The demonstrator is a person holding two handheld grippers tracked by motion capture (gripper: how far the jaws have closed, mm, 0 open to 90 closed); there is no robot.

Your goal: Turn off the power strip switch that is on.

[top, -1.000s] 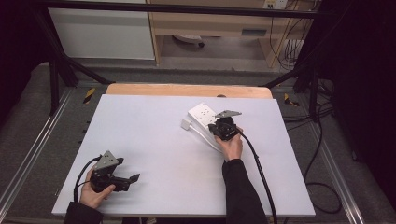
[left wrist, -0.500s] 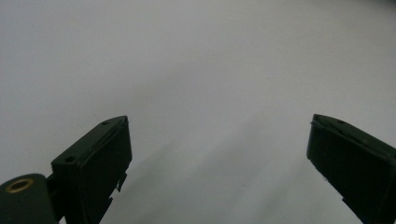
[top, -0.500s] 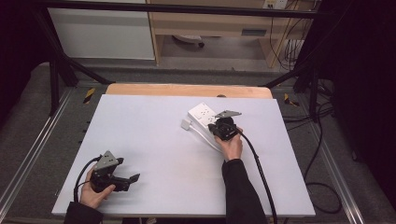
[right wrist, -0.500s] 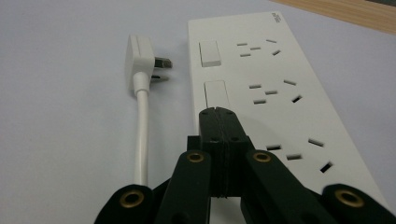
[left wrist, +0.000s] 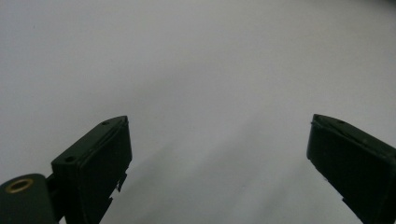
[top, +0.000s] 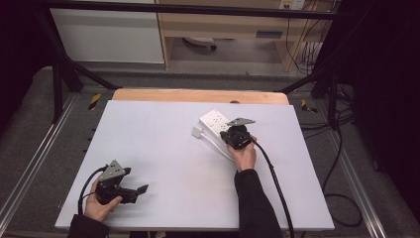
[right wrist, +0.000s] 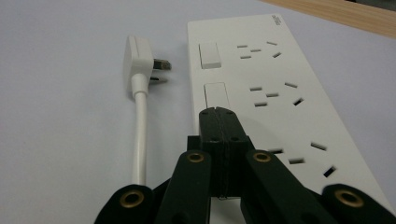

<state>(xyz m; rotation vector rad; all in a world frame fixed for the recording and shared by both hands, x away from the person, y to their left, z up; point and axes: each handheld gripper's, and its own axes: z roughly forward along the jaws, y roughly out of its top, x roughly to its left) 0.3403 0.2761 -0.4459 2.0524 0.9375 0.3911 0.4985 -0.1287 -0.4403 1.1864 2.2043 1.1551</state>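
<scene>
Up on the high view, the pale grey tabletop (top: 163, 148) has a white rectangular plastic power strip (top: 214, 120) near its far edge, with the right claw (top: 231, 137) right at it and the left claw (top: 140, 190) well apart at the near left corner. Left gripper view: jaws spread wide over bare tabletop. Right gripper view: jaws pressed together, empty, tips over the strip's second rocker switch (right wrist: 215, 95); the white flat-pin plug (right wrist: 138, 58) and cord lie just beside the strip.

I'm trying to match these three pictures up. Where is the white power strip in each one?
High view: power strip right of centre, far part of the table, by the right gripper.
Left gripper view: only the table.
Right gripper view: upper right.
Shared landmark: its white plug.
</scene>
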